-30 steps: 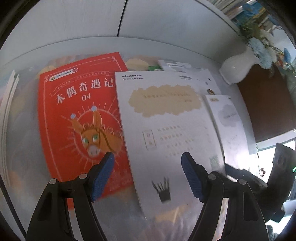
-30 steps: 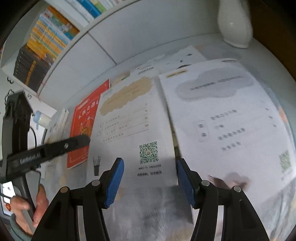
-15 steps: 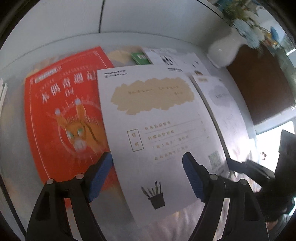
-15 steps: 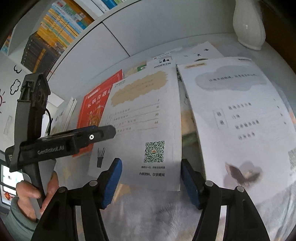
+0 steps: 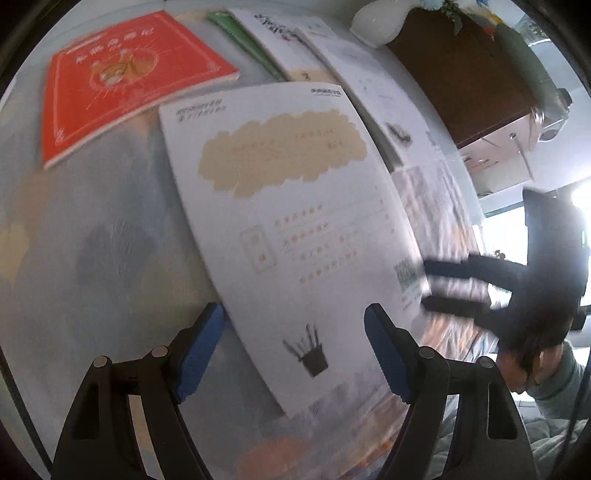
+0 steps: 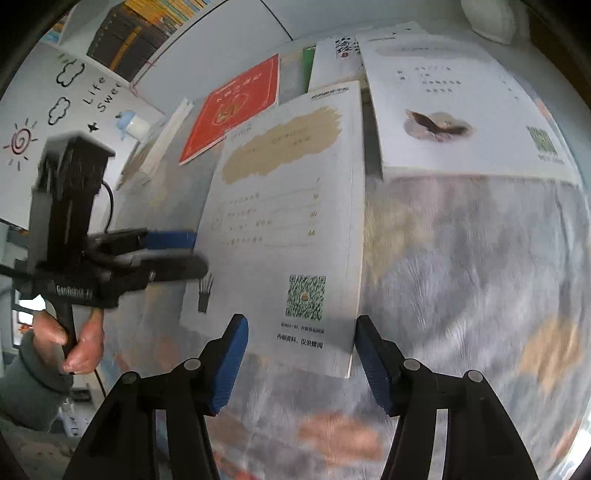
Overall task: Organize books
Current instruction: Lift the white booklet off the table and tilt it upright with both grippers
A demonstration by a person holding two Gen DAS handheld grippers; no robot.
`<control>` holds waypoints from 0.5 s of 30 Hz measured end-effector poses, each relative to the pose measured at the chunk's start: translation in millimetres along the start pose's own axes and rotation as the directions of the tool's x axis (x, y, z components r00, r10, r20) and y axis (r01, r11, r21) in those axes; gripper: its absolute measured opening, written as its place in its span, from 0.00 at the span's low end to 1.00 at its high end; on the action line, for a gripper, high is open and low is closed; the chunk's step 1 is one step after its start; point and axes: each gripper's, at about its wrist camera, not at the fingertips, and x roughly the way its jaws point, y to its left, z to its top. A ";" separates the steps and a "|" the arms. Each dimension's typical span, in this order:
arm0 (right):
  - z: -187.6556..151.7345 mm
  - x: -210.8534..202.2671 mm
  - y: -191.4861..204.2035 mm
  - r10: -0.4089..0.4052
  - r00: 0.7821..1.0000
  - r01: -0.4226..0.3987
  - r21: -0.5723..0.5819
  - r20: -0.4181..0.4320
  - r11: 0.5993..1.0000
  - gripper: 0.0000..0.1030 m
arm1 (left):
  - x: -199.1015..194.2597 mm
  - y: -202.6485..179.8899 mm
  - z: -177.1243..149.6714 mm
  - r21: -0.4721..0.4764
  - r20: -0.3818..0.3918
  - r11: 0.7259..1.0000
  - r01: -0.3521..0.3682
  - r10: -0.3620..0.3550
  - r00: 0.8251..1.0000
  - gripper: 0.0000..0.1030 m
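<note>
A white book with a tan blotch (image 5: 295, 229) lies on the patterned tablecloth, also in the right wrist view (image 6: 288, 221). My left gripper (image 5: 295, 350) is open, its fingers either side of the book's near left corner. My right gripper (image 6: 299, 362) is open at the book's near right corner, by the QR code. A red book (image 5: 125, 77) lies at the far left and also shows in the right wrist view (image 6: 232, 110). A white book with a bird picture (image 6: 454, 114) lies to the right. A green-edged book (image 5: 243, 40) and another white one lie behind.
A white vase (image 5: 380, 22) stands at the back right beside a dark wood cabinet (image 5: 469, 74). A shelf of books (image 6: 147, 29) and a wall with drawings (image 6: 55, 107) are at the left. Thin white sheets (image 6: 162, 133) lie left of the red book.
Both grippers have come lower and closer to the white tan-blotch book, which now fills more of each view. Both stay open. The books have not moved.
</note>
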 end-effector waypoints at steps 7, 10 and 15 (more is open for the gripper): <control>38.1 15.9 -5.5 -0.003 0.992 -0.007 0.079 0.126 0.997 0.57 | -0.2 5.6 1.7 -0.058 0.074 0.998 -0.007 0.011 0.997 0.74; 44.7 18.9 0.1 0.001 0.989 -0.014 0.084 0.149 0.996 0.58 | -2.4 10.1 0.9 -0.077 0.098 0.997 0.009 -0.002 0.995 0.79; 41.7 -5.2 3.8 0.127 0.973 -0.152 0.119 0.194 0.981 0.57 | -6.6 17.1 -5.2 -0.073 0.118 0.996 0.042 -0.033 0.993 0.79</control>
